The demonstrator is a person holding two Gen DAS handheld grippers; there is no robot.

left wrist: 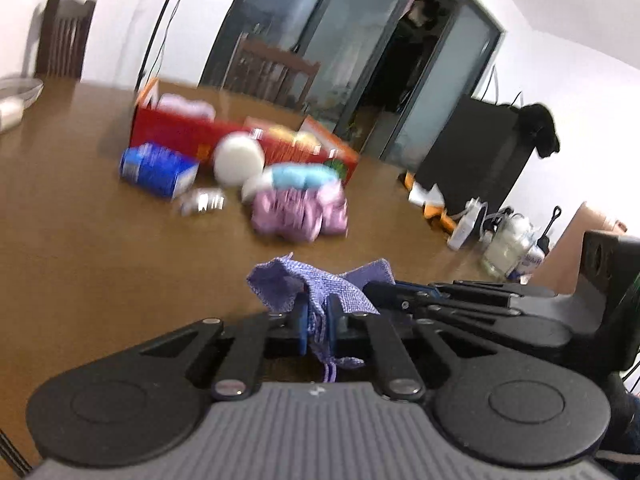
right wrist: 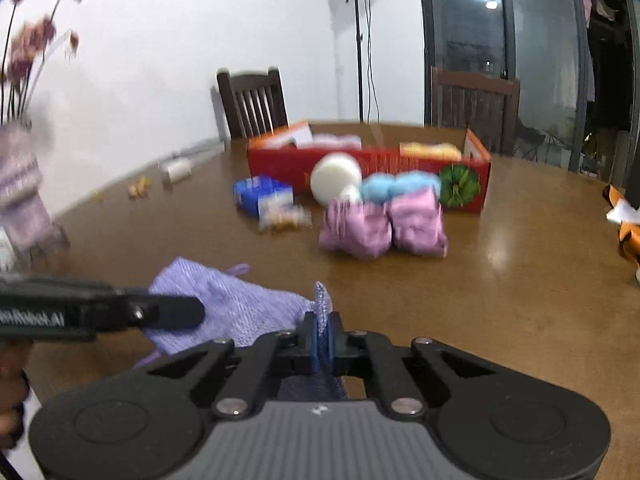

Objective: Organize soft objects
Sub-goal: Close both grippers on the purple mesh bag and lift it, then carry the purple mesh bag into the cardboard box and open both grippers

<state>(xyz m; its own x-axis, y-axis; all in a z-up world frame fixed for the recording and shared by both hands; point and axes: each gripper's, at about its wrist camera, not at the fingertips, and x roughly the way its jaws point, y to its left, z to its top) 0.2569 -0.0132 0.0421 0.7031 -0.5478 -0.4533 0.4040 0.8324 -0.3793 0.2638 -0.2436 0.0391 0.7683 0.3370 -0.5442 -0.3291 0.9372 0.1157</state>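
Observation:
A small lilac knitted cloth (left wrist: 316, 284) (right wrist: 224, 300) hangs just above the brown table, held at two edges. My left gripper (left wrist: 318, 324) is shut on one edge, the fabric bunched between its blue pads. My right gripper (right wrist: 322, 338) is shut on the other edge; it shows in the left wrist view as black fingers (left wrist: 440, 294) at the right. Farther back lie two pink fluffy bundles (right wrist: 382, 226) (left wrist: 300, 212), light blue soft balls (right wrist: 396, 186) (left wrist: 300, 176) and a white ball (right wrist: 335, 178) (left wrist: 238, 160), in front of a red box (right wrist: 464, 188) (left wrist: 172, 128).
A blue packet (right wrist: 260, 196) (left wrist: 158, 168) and a shiny wrapper (left wrist: 202, 200) lie left of the soft things. Chairs (right wrist: 252, 100) stand behind the table (right wrist: 520, 280). A vase in a knitted cover (right wrist: 20, 196) stands at the left. Orange and white clutter (left wrist: 432, 200) sits at the table's right edge.

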